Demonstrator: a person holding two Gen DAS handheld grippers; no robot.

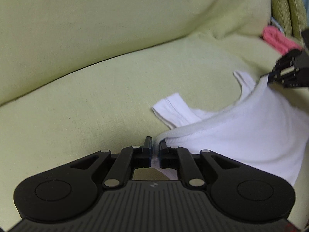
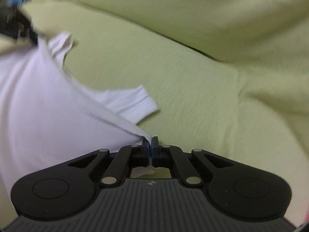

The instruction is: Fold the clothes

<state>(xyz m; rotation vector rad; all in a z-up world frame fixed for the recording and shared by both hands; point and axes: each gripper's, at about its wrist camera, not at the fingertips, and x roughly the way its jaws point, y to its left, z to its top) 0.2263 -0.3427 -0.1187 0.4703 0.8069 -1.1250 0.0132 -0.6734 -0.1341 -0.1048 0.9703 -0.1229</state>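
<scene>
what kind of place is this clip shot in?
Likely a home living room. The white tank top is held over a light green sofa with seat and back cushions, and a pink cloth lies near patterned green pillows.

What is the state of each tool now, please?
Left tool: closed on the ribbed edge of the white shirt.
Right tool: closed on the same shirt's edge, at the other end.
</scene>
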